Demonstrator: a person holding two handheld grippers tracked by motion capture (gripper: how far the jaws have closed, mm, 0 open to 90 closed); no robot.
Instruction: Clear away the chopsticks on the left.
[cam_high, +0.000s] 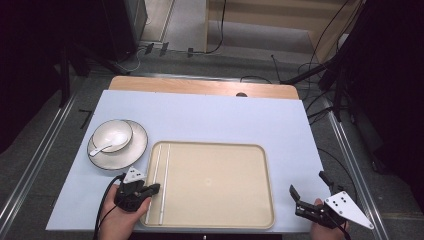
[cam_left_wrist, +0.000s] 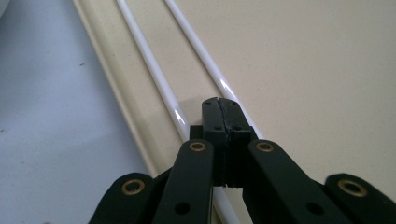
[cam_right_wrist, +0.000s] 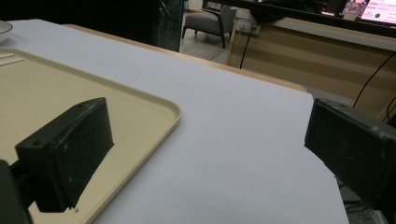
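You're keeping your left gripper (cam_high: 150, 189) clenched, jaws pressed together over the tray's (cam_high: 220, 220) left side, their tips sitting on the right-hand chopstick (cam_left_wrist: 201, 51) of the two white chopsticks (cam_high: 161, 180); whether they are pinching it I cannot tell. Your right gripper (cam_high: 310, 187) is resting released, jaws spread wide, at the table's (cam_high: 210, 117) near right corner beside the tray. Farther left, a bowl (cam_high: 114, 134) with a spoon (cam_high: 101, 148) is sitting on a plate (cam_high: 131, 152).

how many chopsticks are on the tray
2. Both lie side by side along the left edge of the tray: the outer chopstick by the rim, the inner chopstick just right of it, under the shut left hand-held gripper. None seem hidden.
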